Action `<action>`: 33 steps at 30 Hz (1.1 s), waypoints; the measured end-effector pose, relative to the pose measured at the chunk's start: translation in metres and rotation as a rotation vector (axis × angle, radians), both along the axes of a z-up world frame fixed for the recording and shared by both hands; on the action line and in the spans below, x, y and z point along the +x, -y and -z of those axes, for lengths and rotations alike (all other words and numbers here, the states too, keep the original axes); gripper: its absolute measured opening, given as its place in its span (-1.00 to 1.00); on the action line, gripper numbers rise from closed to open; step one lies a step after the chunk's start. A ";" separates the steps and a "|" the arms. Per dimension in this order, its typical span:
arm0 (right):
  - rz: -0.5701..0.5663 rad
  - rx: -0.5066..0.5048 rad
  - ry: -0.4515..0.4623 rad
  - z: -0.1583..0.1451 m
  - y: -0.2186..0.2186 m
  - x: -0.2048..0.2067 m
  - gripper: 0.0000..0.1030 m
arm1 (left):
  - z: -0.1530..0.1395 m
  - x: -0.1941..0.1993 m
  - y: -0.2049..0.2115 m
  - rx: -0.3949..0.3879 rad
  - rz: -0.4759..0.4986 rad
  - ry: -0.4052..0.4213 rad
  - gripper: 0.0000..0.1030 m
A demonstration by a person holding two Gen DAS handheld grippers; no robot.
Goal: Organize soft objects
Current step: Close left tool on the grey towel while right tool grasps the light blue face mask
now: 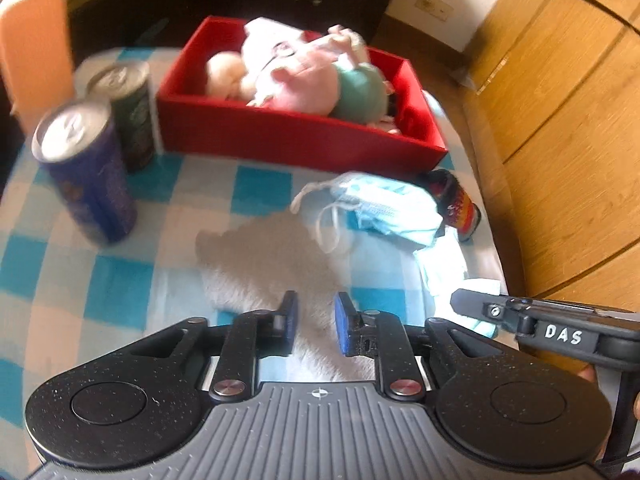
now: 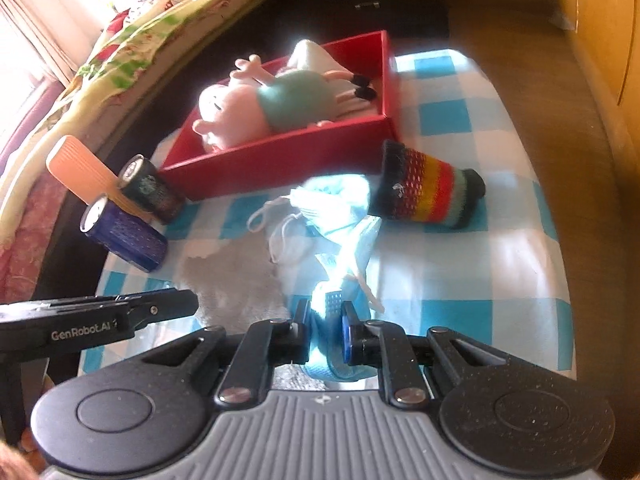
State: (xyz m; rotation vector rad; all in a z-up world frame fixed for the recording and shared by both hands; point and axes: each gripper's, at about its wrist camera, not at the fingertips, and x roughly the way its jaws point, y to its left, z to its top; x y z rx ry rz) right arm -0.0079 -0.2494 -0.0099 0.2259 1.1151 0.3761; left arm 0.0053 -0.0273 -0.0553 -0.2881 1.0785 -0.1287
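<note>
A grey-white fluffy cloth (image 1: pixel 272 264) lies on the checked tablecloth, and its near end runs up between the blue pads of my left gripper (image 1: pixel 316 320), which is shut on it. My right gripper (image 2: pixel 326 324) is shut on a light blue face mask (image 2: pixel 326 360). That mask stretches back to a pile of masks (image 2: pixel 332 200) with loose white ear loops. Behind the pile stands a red box (image 2: pixel 280 156) holding a pink pig plush (image 2: pixel 240 116). A striped knitted sleeve (image 2: pixel 428 196) lies on its side to the right of the masks.
A blue can (image 1: pixel 88 172) and a dark green can (image 1: pixel 128 112) stand left of the red box (image 1: pixel 280 136), in front of an orange ribbed object (image 1: pixel 32 40). The table's (image 1: pixel 120 280) right edge drops toward a wooden cabinet (image 1: pixel 560 120). A floral bed cover (image 2: pixel 120 48) lies far left.
</note>
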 end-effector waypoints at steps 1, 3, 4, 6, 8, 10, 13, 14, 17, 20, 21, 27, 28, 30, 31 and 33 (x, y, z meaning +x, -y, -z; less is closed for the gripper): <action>-0.002 0.004 -0.003 0.000 -0.001 0.000 -1.00 | 0.005 -0.001 -0.003 0.000 -0.016 -0.012 -0.33; -0.002 0.003 -0.002 0.000 -0.002 0.000 -1.00 | 0.018 -0.001 -0.006 0.005 -0.055 -0.056 -0.04; -0.007 0.005 -0.003 0.001 -0.003 0.000 -1.00 | 0.022 -0.002 -0.007 0.003 -0.068 -0.067 0.13; -0.012 0.005 -0.003 0.001 -0.004 -0.001 -1.00 | 0.028 0.000 -0.006 -0.009 -0.089 -0.080 0.24; -0.013 0.005 -0.006 0.002 -0.004 -0.001 -1.00 | 0.035 0.005 -0.004 -0.033 -0.089 -0.102 0.27; -0.008 0.012 -0.012 0.003 -0.001 -0.001 -1.00 | 0.041 0.007 0.001 -0.065 -0.095 -0.136 0.35; 0.004 0.019 -0.013 0.002 0.002 0.000 -1.00 | 0.048 0.005 0.009 -0.084 -0.098 -0.154 0.45; 0.007 0.024 -0.014 0.002 0.004 0.001 -1.00 | 0.047 0.004 0.012 -0.074 -0.096 -0.149 0.47; 0.013 0.033 -0.013 0.000 0.006 0.001 -1.00 | 0.051 -0.001 0.017 -0.063 -0.101 -0.155 0.50; 0.013 0.044 -0.008 -0.003 0.008 0.001 -1.00 | 0.054 -0.004 0.022 -0.087 -0.085 -0.185 0.13; 0.013 0.047 -0.006 -0.004 0.008 0.000 -1.00 | 0.053 -0.005 0.026 -0.072 -0.068 -0.176 -0.13; 0.024 0.067 -0.006 -0.006 0.010 0.000 -1.00 | 0.055 -0.009 0.038 -0.093 0.017 -0.170 -0.94; 0.023 0.067 -0.004 -0.006 0.010 0.000 -1.00 | 0.051 -0.010 0.039 -0.072 0.027 -0.154 -0.96; 0.021 0.068 0.005 -0.008 0.010 0.000 -1.00 | 0.041 -0.013 0.038 -0.061 0.025 -0.121 -0.97; 0.020 0.071 0.009 -0.010 0.010 0.000 -1.00 | 0.037 -0.013 0.036 -0.075 0.024 -0.112 -0.98; 0.024 0.076 0.017 -0.012 0.010 0.000 -1.00 | 0.027 -0.014 0.032 -0.099 0.020 -0.090 -0.99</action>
